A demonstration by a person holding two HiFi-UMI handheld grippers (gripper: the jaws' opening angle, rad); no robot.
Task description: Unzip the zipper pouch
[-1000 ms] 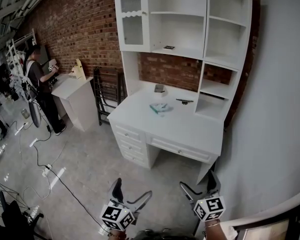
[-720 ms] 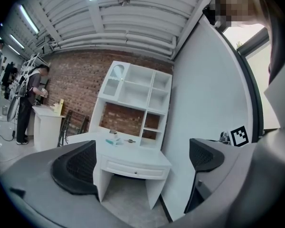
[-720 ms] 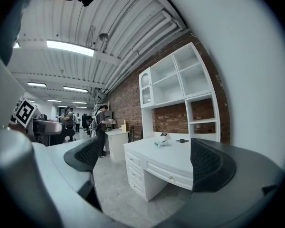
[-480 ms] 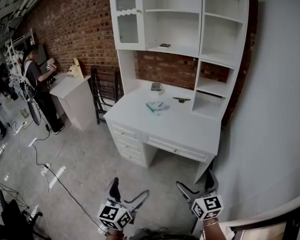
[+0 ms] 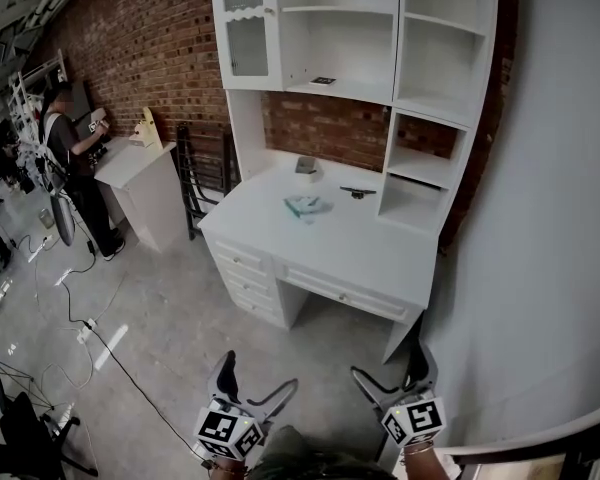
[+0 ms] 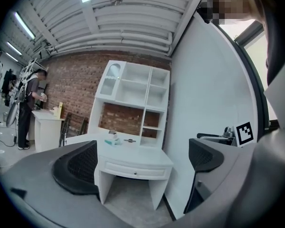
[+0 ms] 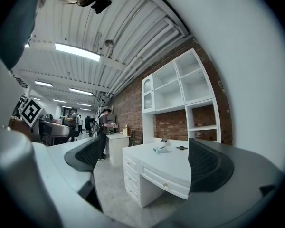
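**Both grippers spread, pouch far off on the tabletop**

A brick wall [image 5: 150, 38] backs a white desk with a shelf unit [image 5: 350, 28], standing at twelve o'clock from the person holding the grippers. Its tabletop [image 5: 360, 253] carries three small things. At nine o'clock a second person [image 5: 65, 138] stands by a white side table [image 5: 130, 163]. The left gripper [image 5: 260, 378] and right gripper [image 5: 390, 368] hang low over the floor, well apart from the desk, each with jaws spread wide and nothing between them. The pale teal zipper pouch [image 5: 305, 206] lies flat on the tabletop, a small box [image 5: 305, 165] at its twelve o'clock and a dark object [image 5: 357, 192] at its two o'clock.
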